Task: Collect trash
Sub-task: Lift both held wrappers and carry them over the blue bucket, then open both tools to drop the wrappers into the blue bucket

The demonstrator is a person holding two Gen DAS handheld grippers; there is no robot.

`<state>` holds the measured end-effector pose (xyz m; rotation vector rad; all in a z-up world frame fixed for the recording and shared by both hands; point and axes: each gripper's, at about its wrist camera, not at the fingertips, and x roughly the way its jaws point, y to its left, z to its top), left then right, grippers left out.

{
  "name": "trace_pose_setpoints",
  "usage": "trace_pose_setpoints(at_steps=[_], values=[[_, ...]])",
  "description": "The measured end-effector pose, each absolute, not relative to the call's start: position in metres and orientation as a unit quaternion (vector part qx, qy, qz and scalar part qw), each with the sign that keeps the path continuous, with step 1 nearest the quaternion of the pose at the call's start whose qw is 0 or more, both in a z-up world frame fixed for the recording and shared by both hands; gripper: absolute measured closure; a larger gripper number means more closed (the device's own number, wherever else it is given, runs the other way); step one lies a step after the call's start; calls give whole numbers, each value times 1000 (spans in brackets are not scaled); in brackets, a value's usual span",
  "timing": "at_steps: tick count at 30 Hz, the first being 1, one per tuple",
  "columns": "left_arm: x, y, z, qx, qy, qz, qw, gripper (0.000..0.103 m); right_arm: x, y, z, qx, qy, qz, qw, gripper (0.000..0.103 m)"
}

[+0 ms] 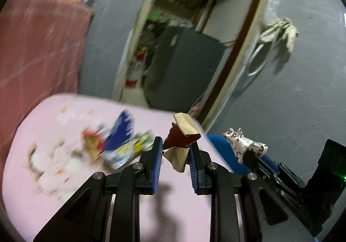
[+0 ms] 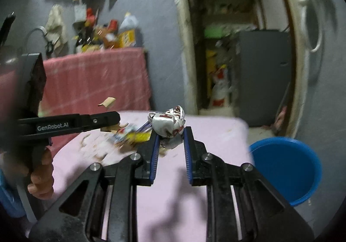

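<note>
In the left wrist view my left gripper [image 1: 175, 146] is shut on a crumpled brown paper scrap [image 1: 183, 133] with a dark red piece, held above the pink table [image 1: 64, 177]. My right gripper [image 2: 170, 133] is shut on a crumpled white wrapper with red print [image 2: 167, 121]; that wrapper [image 1: 240, 141] also shows at the right of the left view. Blurred wrappers, blue, yellow and red [image 1: 116, 144], lie in a pile on the table ahead of both grippers. The left gripper [image 2: 108, 121] reaches in from the left in the right wrist view, with the paper scrap [image 2: 107, 101] at its tip.
A blue bucket [image 2: 287, 168] stands on the floor off the table's right side. A pink-covered surface [image 2: 95, 77] with clutter on top lies behind the table. A doorway [image 2: 227, 47] with a grey cabinet opens ahead. A hand [image 2: 41, 175] holds the left tool.
</note>
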<state>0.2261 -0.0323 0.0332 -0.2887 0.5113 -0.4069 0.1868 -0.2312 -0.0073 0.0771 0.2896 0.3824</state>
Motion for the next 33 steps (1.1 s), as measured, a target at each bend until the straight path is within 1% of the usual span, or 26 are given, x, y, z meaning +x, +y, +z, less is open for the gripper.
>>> trace_pose_setpoints(at_steps=[4, 10, 14, 19, 28, 33], values=[[240, -73, 46, -131, 226, -233, 937, 83, 191, -258, 4, 42, 116, 141, 982, 81], [260, -130, 48, -108, 229, -275, 928, 83, 199, -306, 6, 63, 104, 72, 990, 81], [284, -169, 37, -86, 258, -298, 915, 83, 209, -337, -3, 80, 116, 26, 990, 81], [313, -210, 21, -67, 305, -310, 898, 83, 229, -373, -20, 111, 155, -9, 982, 81], [348, -254, -25, -43, 385, -298, 873, 83, 254, -406, -53, 165, 218, -18, 962, 81], [363, -265, -43, -51, 417, -286, 861, 82, 267, -417, -67, 185, 247, -21, 951, 78]])
